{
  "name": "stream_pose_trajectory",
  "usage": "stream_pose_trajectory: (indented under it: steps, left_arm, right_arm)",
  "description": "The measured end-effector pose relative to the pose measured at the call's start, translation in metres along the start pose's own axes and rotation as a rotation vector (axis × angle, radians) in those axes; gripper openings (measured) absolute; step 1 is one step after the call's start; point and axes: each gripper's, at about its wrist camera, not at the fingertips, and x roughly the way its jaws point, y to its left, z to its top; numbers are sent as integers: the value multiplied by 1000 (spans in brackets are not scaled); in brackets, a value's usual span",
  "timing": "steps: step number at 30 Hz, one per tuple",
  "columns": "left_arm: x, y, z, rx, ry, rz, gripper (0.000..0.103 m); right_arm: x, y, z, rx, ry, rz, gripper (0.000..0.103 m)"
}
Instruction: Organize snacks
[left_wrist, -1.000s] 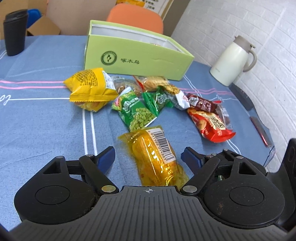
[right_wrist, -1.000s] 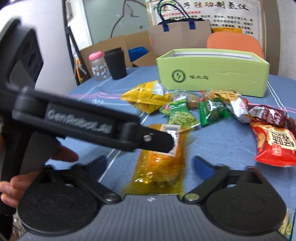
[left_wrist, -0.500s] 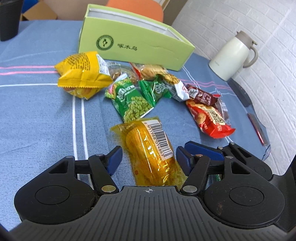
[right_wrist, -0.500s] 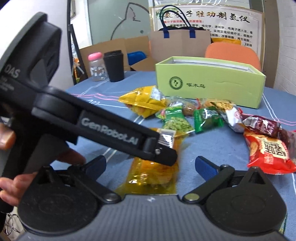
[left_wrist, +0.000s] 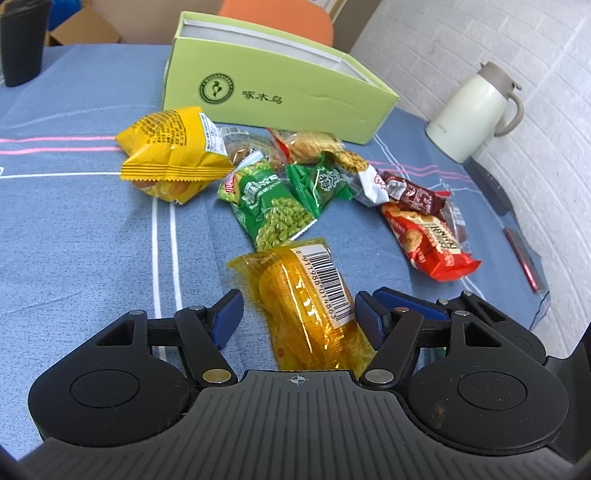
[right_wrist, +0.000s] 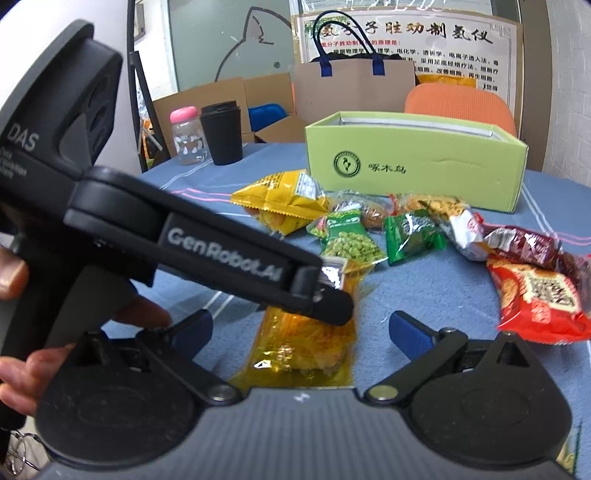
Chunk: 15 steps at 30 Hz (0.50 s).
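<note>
- Left tongs (left_wrist: 297, 314), seen from their own camera, are let go and hold nothing. The jaws are opening right now.
- The yellow corn packet (left_wrist: 295, 295) lies flat on the blue table cloth (left_wrist: 74, 240), right between the two blue pads.
- The right-side pad looks like it just touches the packet's edge. The left-side pad stands a little apart from it.
- The packet's long way runs straight out from the tongs, with the far end leaning a bit to the left. The end with the bar code points away.
- Past that far end lies the pile of other snacks, and past the pile stands the open green box (left_wrist: 280, 88).
- Right tongs (right_wrist: 301, 328), seen from their own camera, are wide apart and hold nothing.
- The yellow corn packet (right_wrist: 306, 343) lies between these pads too, but well clear of both.
- From here the packet's long way also runs out from the tongs, with the far end leaning a bit to the right, toward the green box (right_wrist: 413, 162).
- The left tongs (right_wrist: 328, 301) come in from the left side, and their tip sits over the far half of the packet.
- I think the left tongs are nearer for the grab, as their pads sit much closer to the packet's long sides.
</note>
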Motion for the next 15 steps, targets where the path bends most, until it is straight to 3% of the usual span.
stream_pose_trajectory:
  steps: [5, 15]
  left_arm:
    - [-3, -7, -4, 50, -18, 44, 56]
    - [-7, 1, -1, 0, -1, 21, 50]
  right_arm:
    - [-6, -5, -3, 24, -12, 7, 101]
    - [-7, -3, -4, 8, -11, 4, 100]
